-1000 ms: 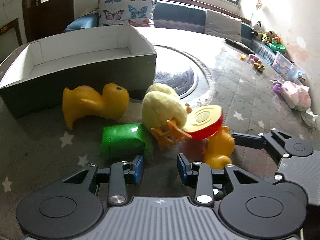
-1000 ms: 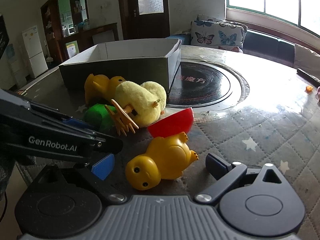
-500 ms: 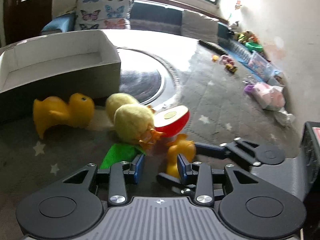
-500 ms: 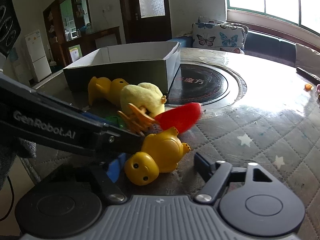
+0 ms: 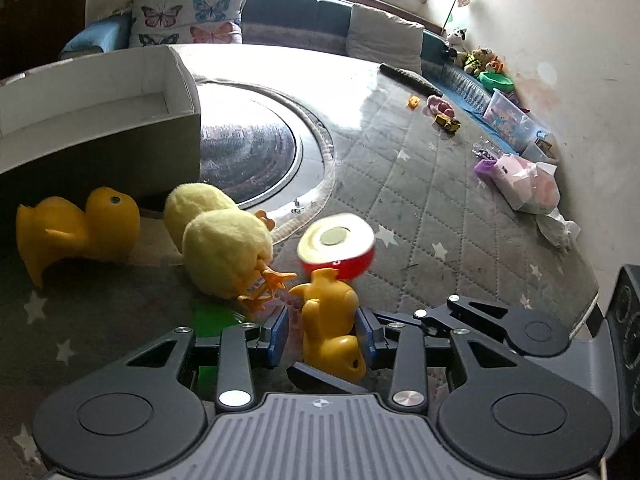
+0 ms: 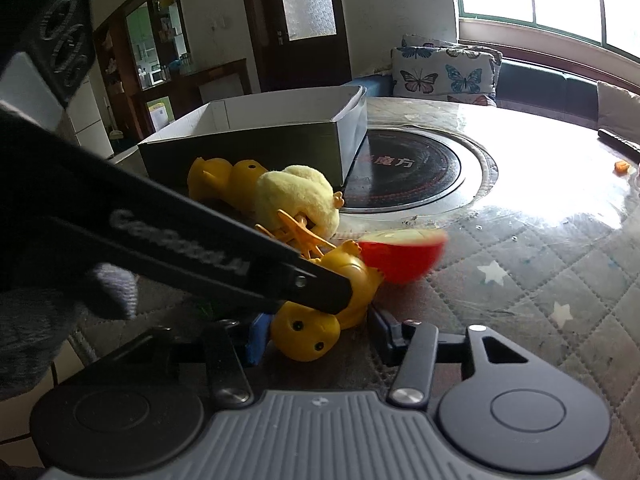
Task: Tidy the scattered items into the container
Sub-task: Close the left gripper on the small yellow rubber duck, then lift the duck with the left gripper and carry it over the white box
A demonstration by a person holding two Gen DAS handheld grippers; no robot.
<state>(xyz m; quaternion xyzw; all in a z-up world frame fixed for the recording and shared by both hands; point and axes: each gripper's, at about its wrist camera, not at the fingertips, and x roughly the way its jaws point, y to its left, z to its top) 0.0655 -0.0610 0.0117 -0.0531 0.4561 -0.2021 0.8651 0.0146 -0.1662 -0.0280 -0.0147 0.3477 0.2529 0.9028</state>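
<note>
left gripper (image 5: pixel 322 334) straddles the small yellow rubber duck (image 5: pixel 330 332), blue pads on either side of its body — pads look just beside or touching, cannot tell if it is actually clamped or just spread around it. right gripper (image 6: pixel 316 336) also sits around the same duck's head end, its fingers apart on each side with a visible gap on the right, so released. the left gripper's arm crosses the right wrist view diagonally, over the duck.

duck lies on its side on the counter (image 5: pixel 440 216), head toward the cameras. red half-apple toy (image 5: pixel 338 246) is just beyond it, touching its tail end, cut face up, blurred. plush yellow chick (image 5: pixel 224 244) lies left of that, orange feet toward the duck. green block (image 5: pixel 210 316) partly hidden under the chick and the left gripper. larger yellow duck (image 5: pixel 76 232) lies on its side further left, right against the container.

container (image 5: pixel 100 120) — open cardboard box, white inside, dark outside — stands at the back left beside the round black glass inset (image 5: pixel 248 152). inside of box only partly visible.
</note>
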